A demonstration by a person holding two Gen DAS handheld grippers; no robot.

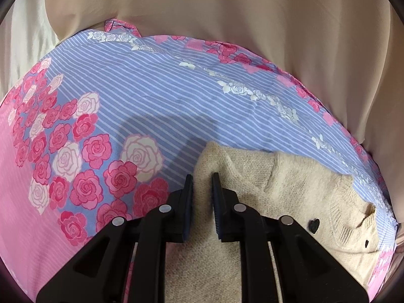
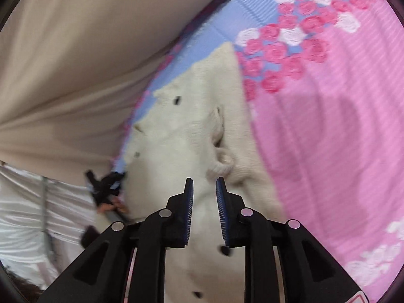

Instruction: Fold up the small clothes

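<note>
Surface: bed sheet (image 1: 131,75), blue stripes with pink and white roses, turning to pink stripes on one side; beige cloth (image 1: 227,7) lies beyond its far edge.
Garment: cream knitted cardigan (image 1: 298,192) with small dark heart-shaped buttons (image 1: 313,225), spread on the sheet near the beige cloth.
Left gripper (image 1: 202,176): fingers nearly closed, pinching a raised fold of the cardigan's edge; knit fills the narrow gap between the pads.
Right gripper (image 2: 204,180): fingers a small way apart, over the cardigan (image 2: 181,131); no fabric is seen clamped between them. View is motion-blurred.
Garment detail, right view: a ribbed cuff (image 2: 222,166) lies curled just ahead of the fingertips.
Other: a hand (image 2: 111,205) on a black device at the left edge, blurred.
</note>
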